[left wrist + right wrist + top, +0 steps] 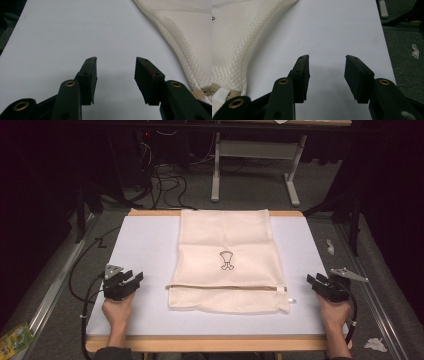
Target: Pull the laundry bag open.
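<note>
left gripper [131,279]: you hold it open, empty, beside the mesh laundry bag [227,262].
right gripper [315,282]: open, empty, flanking the bag's zipper [225,287] for access.

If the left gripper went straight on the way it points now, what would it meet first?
Probably nothing soon: the open left gripper points along the bare white table top. The mesh laundry bag lies off to its right, seemingly outside that line, though depth is hard to judge.
</note>
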{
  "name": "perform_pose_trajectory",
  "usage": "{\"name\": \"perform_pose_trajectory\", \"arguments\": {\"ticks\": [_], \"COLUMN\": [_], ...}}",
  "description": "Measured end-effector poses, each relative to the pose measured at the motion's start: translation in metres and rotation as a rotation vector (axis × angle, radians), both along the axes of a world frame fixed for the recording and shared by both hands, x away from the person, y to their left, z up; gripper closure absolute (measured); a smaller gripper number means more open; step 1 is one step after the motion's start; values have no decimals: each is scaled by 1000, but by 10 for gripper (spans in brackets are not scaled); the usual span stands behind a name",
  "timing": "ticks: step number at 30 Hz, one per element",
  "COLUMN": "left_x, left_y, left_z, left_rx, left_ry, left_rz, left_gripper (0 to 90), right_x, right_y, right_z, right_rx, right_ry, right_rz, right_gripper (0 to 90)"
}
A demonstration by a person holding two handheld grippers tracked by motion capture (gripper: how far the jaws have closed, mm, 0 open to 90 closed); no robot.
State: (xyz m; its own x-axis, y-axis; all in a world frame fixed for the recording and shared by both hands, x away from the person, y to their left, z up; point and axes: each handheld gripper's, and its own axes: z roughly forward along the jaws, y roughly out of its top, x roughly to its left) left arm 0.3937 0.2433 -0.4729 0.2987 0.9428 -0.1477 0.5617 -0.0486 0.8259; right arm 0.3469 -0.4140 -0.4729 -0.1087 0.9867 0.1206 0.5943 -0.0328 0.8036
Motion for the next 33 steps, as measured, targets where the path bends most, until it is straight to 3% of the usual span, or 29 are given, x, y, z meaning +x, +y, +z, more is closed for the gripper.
{"name": "perform_pose_trajectory", "arguments": {"ticks": [12, 18, 28, 33], "left_x": [2, -1, -1, -2], "left_y": [-6, -7, -15, -15], "left_z": [-10, -10, -11, -12], "left_rx": [21, 30, 102, 105], "left_ry": [4, -14, -20, -22], "left_rz": [0, -7, -32, -34], "left_gripper": [524, 506, 457, 450], "right_x": [1, 0, 0, 0], "right_y": [2, 3, 7, 9], "right_z": [-1, -1, -2, -2], "right_rx": [-20, -27, -68, -82], "right_ry": [8, 10, 11, 13], "right_rz": [11, 11, 26, 37], "right_gripper": [527, 509, 484, 474]}}
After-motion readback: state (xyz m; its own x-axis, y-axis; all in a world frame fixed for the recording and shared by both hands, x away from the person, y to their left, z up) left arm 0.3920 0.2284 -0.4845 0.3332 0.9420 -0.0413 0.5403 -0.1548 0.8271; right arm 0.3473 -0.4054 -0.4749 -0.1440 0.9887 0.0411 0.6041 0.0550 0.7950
